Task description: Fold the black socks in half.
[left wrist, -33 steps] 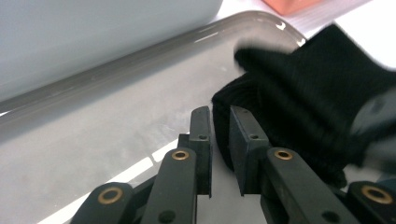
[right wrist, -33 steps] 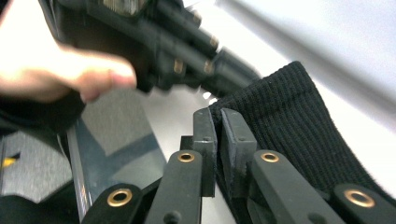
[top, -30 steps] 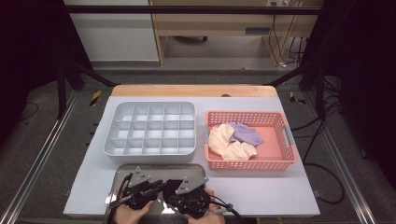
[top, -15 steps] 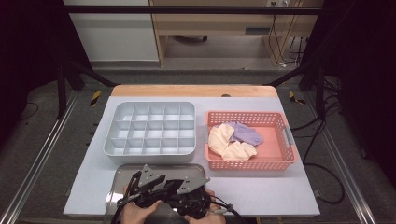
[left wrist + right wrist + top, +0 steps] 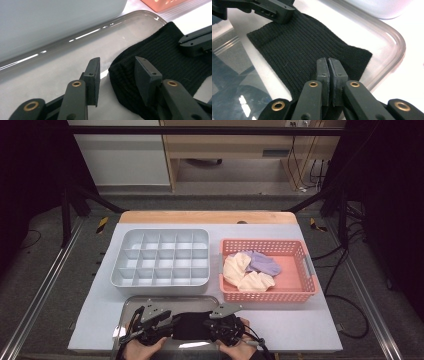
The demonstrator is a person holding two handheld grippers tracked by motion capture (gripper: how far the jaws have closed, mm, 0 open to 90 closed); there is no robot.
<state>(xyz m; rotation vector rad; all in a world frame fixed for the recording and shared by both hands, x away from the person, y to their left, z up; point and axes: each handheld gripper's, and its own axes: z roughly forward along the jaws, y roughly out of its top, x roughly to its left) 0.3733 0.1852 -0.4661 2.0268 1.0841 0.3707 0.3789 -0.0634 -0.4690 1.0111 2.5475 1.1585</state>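
While the high view places both grippers at the bottom centre of the frame, we see the left gripper (image 5: 150, 327) and the right gripper (image 5: 227, 322) at either end of a black sock (image 5: 192, 325) lying flat in the metal tray (image 5: 170, 301); above it, the grey divided organizer (image 5: 162, 257) holds nothing, and the pink basket (image 5: 270, 270) at centre right holds three more socks (image 5: 250, 270). Moving to the left gripper view, we find its jaws apart, having just been opening, straddling the sock's folded end at lower centre without pressing it. Moving to the right gripper view, we find the jaws drawn together at lower centre on the sock's near edge, having just been closing. We judge the work at its start: no sock is folded or stowed in a compartment, and all sorting remains.
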